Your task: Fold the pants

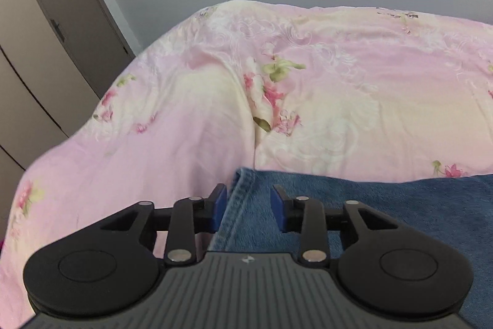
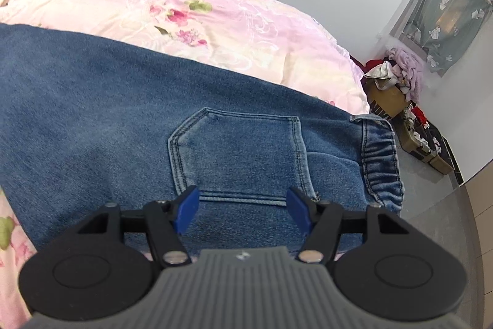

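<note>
**Pants flat on quilt, both grippers parted above denim**

Pants (image 2: 123, 100) of blue denim, spread flat across a pink floral quilt (image 2: 154, 5) on a bed. Back pocket (image 2: 240, 156) facing up in the right wrist view, stitched outline plain, its straight edge nearest the camera. Elastic waistband (image 2: 380, 162) bunched at the right end of the denim, by the edge of the bed. Hem (image 1: 240, 199) with its double row of pale stitching in the left wrist view, running up between the blue pads, denim stretching away to the right.

Left gripper (image 1: 249, 207) with fingers apart, poised over the hem; whether touching the cloth, cannot tell. Left pad (image 1: 220, 205) over the quilt just beside the hem, right pad (image 1: 277, 207) over the denim. Nothing clamped.

Right gripper (image 2: 243, 210) likewise spread wide, framing the near edge of the pocket, one pad (image 2: 186, 210) at each lower corner. Nothing held between them; contact with the cloth unclear.

Quilt rumpled into a deep fold (image 1: 252, 113) beyond the hem. Farther out: grey door (image 1: 74, 20) and plain wall at left in the left wrist view; in the right wrist view, a curtain (image 2: 446, 11) with a white pattern on the far wall, a heap of clothes (image 2: 397, 73) on boxes beneath it, grey floor (image 2: 431, 190).
</note>
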A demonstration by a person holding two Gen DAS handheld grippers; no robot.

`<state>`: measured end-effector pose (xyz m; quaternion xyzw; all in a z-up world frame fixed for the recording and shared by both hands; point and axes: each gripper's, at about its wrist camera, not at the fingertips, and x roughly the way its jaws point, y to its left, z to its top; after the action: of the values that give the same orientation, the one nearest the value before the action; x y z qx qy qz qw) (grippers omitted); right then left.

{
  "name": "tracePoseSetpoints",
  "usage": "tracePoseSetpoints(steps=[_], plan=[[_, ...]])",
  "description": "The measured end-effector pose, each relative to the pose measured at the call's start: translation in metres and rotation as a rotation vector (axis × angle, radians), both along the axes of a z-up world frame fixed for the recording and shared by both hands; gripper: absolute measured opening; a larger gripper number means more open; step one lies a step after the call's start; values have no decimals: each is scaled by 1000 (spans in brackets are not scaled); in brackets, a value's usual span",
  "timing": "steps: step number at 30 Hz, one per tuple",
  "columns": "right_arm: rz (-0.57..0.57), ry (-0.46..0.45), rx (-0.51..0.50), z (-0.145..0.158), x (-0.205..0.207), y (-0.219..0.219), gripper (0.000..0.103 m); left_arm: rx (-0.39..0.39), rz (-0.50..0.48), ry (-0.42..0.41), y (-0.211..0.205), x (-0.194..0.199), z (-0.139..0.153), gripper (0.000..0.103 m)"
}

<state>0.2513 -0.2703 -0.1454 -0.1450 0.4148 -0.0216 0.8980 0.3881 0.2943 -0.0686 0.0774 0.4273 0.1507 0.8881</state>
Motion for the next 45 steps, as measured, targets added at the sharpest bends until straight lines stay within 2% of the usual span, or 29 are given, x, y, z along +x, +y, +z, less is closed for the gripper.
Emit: tracePoseSetpoints(steps=[2, 6, 10, 13, 15, 17, 18, 19, 20, 21, 23, 25, 29, 34, 37, 40, 42, 45], plan=[[5, -8, 0, 4, -4, 1, 60, -28, 16, 28, 3, -9, -12, 33], [6, -17, -1, 10, -10, -1, 60, -44, 115, 97, 25, -13, -50, 27], [-22, -5, -23, 12, -6, -11, 60, -107, 217, 99, 50, -9, -82, 22], [-74, 16, 0, 15, 2, -25, 61, -67, 239, 92, 48, -4, -95, 20], [-101, 22, 16, 18, 4, -35, 61, 2, 234, 80, 36, -5, -94, 20], [-124, 25, 27, 20, 4, -45, 63, 96, 203, 20, 18, -16, -86, 27], [-137, 23, 38, 22, 2, -51, 68, 136, 192, -35, 9, -27, -80, 38], [-152, 19, 53, 23, -1, -57, 70, 159, 182, -114, -2, -44, -72, 54], [-172, 18, 74, 23, -4, -64, 70, 141, 174, -165, -10, -59, -66, 62], [-198, 17, 105, 23, -7, -72, 70, 91, 165, -183, -17, -72, -62, 68], [-268, 13, 198, 21, -13, -89, 70, -70, 149, -175, -29, -95, -57, 68], [-345, 6, 296, 18, -19, -105, 70, -185, 135, -169, -43, -117, -57, 68], [-505, -23, 490, 9, -29, -136, 70, -303, 186, -250, -78, -159, -67, 68], [-638, -45, 732, -11, -28, -170, 70, -484, 319, -241, -90, -178, -90, 68], [-661, -40, 781, -26, -22, -177, 70, -504, 363, -258, -90, -181, -97, 68], [-665, -44, 846, -36, -19, -179, 70, -623, 414, -285, -75, -179, -102, 70], [-655, -50, 850, -38, -16, -179, 70, -680, 460, -301, -64, -177, -108, 70], [-618, -59, 820, -36, -10, -177, 70, -718, 510, -313, -48, -164, -118, 70]])
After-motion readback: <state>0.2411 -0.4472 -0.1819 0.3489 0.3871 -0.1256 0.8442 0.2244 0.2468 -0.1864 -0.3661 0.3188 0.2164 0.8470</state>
